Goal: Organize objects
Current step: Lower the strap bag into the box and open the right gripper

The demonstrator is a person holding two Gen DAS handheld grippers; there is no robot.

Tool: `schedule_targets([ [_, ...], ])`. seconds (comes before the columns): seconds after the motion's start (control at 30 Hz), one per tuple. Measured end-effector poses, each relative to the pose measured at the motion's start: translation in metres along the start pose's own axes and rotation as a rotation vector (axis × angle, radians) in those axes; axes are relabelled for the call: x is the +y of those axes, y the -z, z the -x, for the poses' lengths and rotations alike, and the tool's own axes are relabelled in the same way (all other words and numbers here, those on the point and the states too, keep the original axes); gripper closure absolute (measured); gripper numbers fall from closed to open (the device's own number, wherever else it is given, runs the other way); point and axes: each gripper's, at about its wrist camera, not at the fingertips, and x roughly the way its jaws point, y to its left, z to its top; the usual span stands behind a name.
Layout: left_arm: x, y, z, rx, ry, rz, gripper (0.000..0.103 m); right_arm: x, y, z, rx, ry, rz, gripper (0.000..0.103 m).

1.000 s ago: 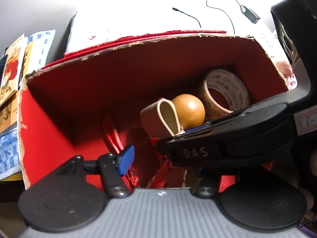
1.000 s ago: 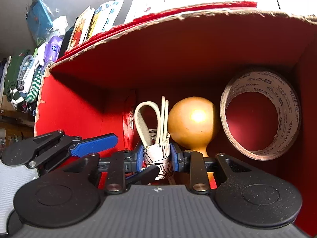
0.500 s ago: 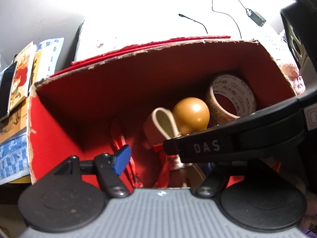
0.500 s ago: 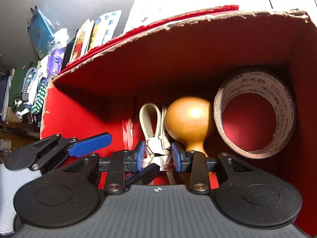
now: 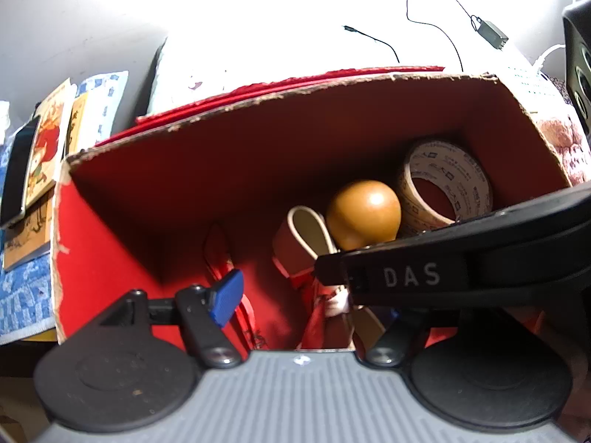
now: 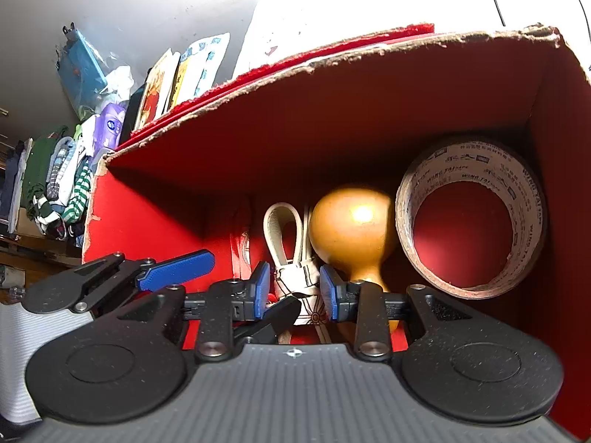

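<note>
Since the earlier frame the right gripper [image 6: 294, 289] has just been opening off the soft, light strap bundle [image 6: 295, 254], now loose between its parted jaws in the red box [image 6: 155, 217]; the left gripper [image 5: 310, 291] stands wide apart, empty; regrasp at its bound waist.

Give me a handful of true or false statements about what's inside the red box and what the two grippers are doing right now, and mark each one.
1. The tape roll stands on edge at the right end of the red box. True.
2. The wooden ball lies to the right of the tape roll. False: it sits left of the roll, between it and the strap loop.
3. The right gripper is clamped tight on the wooden ball. False: its pads flank the white patterned bundle below the strap loop, with gaps on both sides.
4. The left gripper is open with nothing pinched between its fingers. True.
5. The box is lidded shut. False: its top is open.
</note>
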Motion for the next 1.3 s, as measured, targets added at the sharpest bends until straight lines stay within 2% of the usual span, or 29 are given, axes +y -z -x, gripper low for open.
schedule_targets([
  [0.57, 0.0, 0.002, 0.004, -0.031, -0.063, 0.018, 0.027, 0.002, 0.001, 0.01, -0.065, -0.016, 0.015, 0.07],
  [0.83, 0.0, 0.006, 0.02, -0.082, -0.159, -0.007, 0.027, -0.004, 0.0, 0.031, -0.122, -0.05, -0.018, 0.073],
  [0.97, 0.01, 0.007, 0.033, -0.093, -0.162, 0.035, 0.027, -0.001, 0.007, 0.045, -0.154, -0.057, -0.01, 0.073],
  [1.07, 0.017, 0.009, 0.043, -0.099, -0.17, 0.059, 0.027, -0.005, 0.015, 0.056, -0.166, -0.089, -0.053, 0.073],
  [1.3, 0.033, 0.021, 0.068, -0.124, -0.183, 0.129, 0.028, -0.002, 0.024, 0.059, -0.122, -0.165, -0.09, 0.073],
])
